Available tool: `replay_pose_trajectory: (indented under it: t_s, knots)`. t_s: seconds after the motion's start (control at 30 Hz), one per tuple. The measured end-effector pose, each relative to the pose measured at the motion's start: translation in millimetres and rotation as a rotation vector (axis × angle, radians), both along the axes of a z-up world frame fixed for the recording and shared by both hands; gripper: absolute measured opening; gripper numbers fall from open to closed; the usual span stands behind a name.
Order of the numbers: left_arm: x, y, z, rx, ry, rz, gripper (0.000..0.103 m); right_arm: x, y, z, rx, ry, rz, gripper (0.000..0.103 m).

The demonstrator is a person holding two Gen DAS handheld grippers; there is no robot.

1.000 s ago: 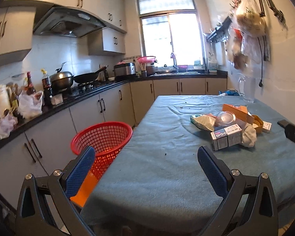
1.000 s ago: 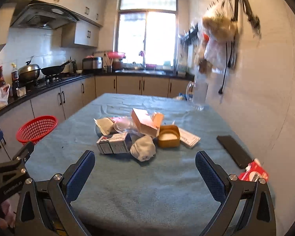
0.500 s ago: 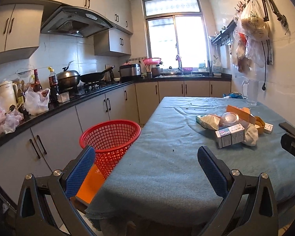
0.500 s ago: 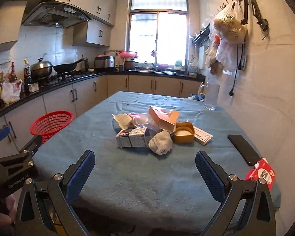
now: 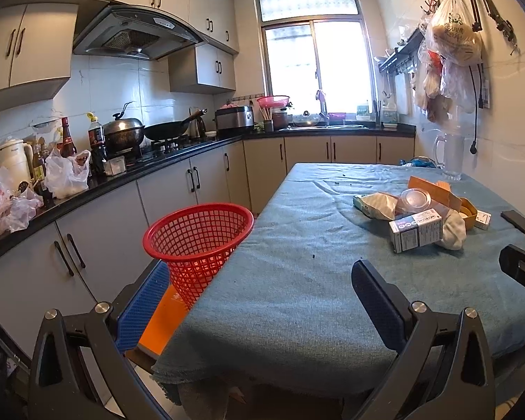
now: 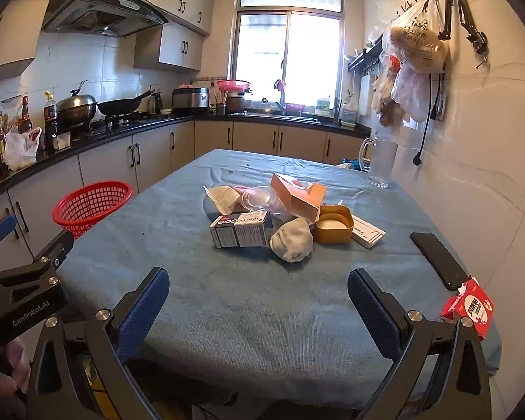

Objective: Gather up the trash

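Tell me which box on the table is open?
The pink-orange cardboard box, its flap lifted, atop the trash pile. The grey-and-white printed carton in front lies closed on its side, and the red packet at the table's edge looks shut.

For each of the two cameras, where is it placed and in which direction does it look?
Left wrist: sits on the left gripper, at the table's near-left corner, facing the red basket and kitchen counter; its open blue-padded fingers show, plus part of the right gripper at right.
Right wrist: sits on the right gripper, facing along the table toward the window; its open fingers show, with the left gripper at left.
Shared: basket, trash pile, black phone.
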State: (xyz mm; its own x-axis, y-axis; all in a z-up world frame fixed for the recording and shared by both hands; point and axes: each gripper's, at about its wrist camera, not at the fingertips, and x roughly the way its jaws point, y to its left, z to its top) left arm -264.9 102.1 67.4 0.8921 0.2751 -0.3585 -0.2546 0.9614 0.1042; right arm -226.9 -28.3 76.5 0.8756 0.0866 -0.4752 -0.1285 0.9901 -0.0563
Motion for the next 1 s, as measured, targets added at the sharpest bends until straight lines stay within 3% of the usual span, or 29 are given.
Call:
replay_pose_trajectory:
  t_s: [1.0]
  knots:
    - [8.8,-8.4,-11.8,0.015,0.041,-0.029,0.103,6.4,0.0,-13.2,0.011,0.049,0.007,0.103]
